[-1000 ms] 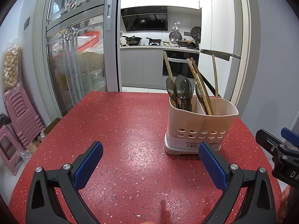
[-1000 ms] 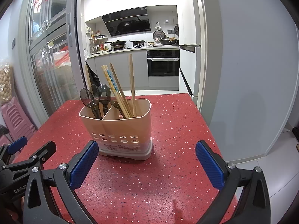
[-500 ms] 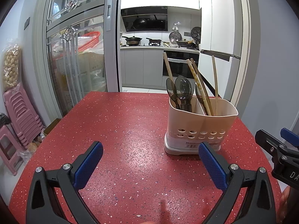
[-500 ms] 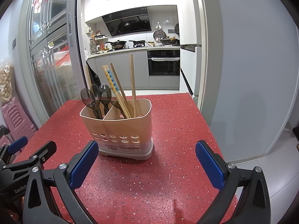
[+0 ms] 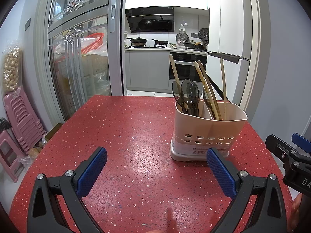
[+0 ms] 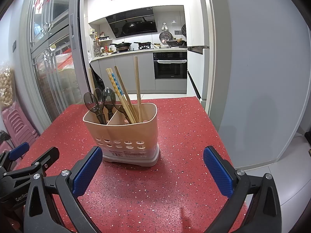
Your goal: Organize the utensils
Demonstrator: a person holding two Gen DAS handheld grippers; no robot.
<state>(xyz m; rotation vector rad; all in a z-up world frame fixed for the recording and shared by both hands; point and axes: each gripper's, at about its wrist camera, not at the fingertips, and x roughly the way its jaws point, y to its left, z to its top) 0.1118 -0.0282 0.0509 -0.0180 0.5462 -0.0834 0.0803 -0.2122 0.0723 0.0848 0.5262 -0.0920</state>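
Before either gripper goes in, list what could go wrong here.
1. The chopsticks lean at mixed angles and stand well above the holder; pulling one could drag its neighbours out.
2. The holder looks light with tall contents, so a sideways tug might tip it on the red table.
3. One dark spoon lies in the chopstick compartment, crossed among the sticks; easy to snag.

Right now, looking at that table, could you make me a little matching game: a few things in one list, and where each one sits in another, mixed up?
Things:
1. dark spoons
2. chopsticks
3. utensil holder
4. left hand-held gripper

Places or states:
A. standing on the red table
B. open, holding nothing
C. holder's left compartment, seen from the right wrist camera
D. holder's right compartment, same view

Pairs: 1-C, 2-D, 3-A, 4-B
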